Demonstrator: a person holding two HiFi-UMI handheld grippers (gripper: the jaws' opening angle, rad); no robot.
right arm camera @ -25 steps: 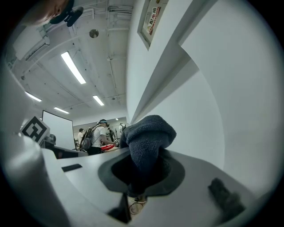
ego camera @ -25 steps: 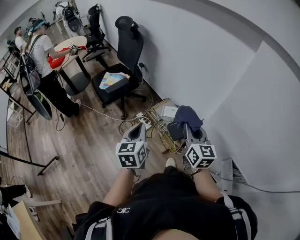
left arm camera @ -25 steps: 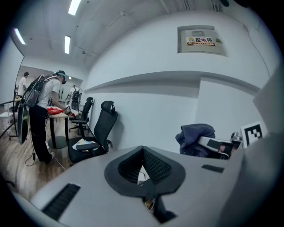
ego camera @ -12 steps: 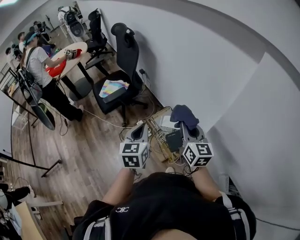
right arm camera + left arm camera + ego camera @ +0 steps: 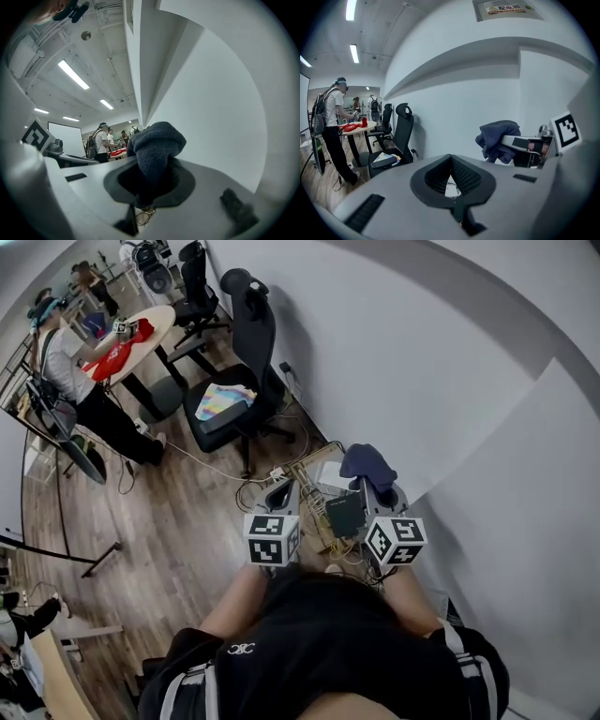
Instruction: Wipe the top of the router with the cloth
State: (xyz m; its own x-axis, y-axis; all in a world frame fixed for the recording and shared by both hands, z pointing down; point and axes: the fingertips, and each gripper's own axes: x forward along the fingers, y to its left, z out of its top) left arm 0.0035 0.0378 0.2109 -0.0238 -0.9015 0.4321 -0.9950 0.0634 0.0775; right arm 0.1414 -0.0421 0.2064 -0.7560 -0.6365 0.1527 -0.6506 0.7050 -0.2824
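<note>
Since we've leaned in closer, our right gripper [image 5: 370, 487], fingers pinching the cloth [image 5: 367, 465], now hangs just above the router [image 5: 344, 514] by the wall. Left gripper [image 5: 281, 493] fingers are closed, empty. Wiping's next.

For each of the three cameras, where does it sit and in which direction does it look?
Head view: on the person's head, looking steeply down at the floor, router, left gripper and right gripper; forearms and black shirt show.
Left gripper view: on the left gripper, looking level along its closed, empty jaws toward office chair and wall.
Right gripper view: on the right gripper, tilted up at wall and ceiling; jaws grip the cloth.
Shared: head and left gripper views both show the cloth in the right gripper.
</note>
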